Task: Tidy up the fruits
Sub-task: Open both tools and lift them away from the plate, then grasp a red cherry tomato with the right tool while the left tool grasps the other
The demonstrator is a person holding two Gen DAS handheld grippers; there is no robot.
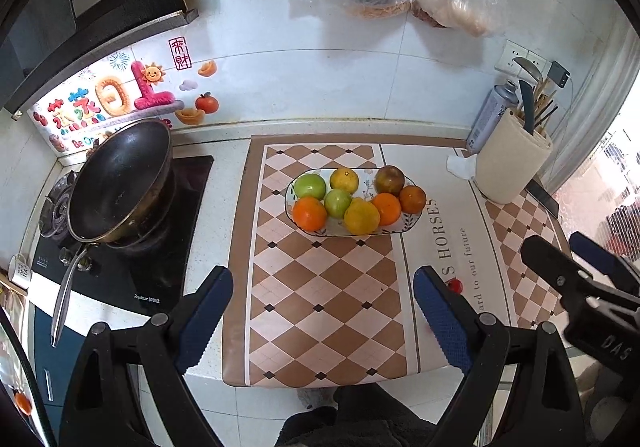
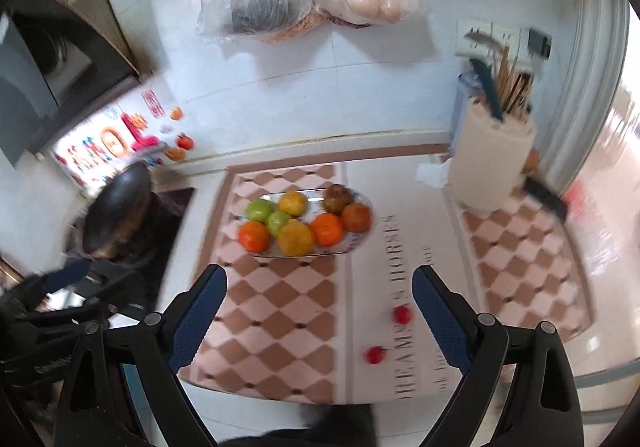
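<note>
Checkered mat [image 1: 320,287], oval plate [image 1: 412,217], round fruits [image 1: 362,216].

brown checkered mat [image 1: 320,287], orange, green fruits [image 1: 352,199]

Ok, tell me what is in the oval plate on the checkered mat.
The plate holds eight fruits: two green, two orange, two yellow and two dark brownish ones. Whatever lies beneath the pile is covered. Both grippers are open and empty.

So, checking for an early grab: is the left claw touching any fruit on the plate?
Apart. The left wrist view shows the open left claw short of the plate.
</note>
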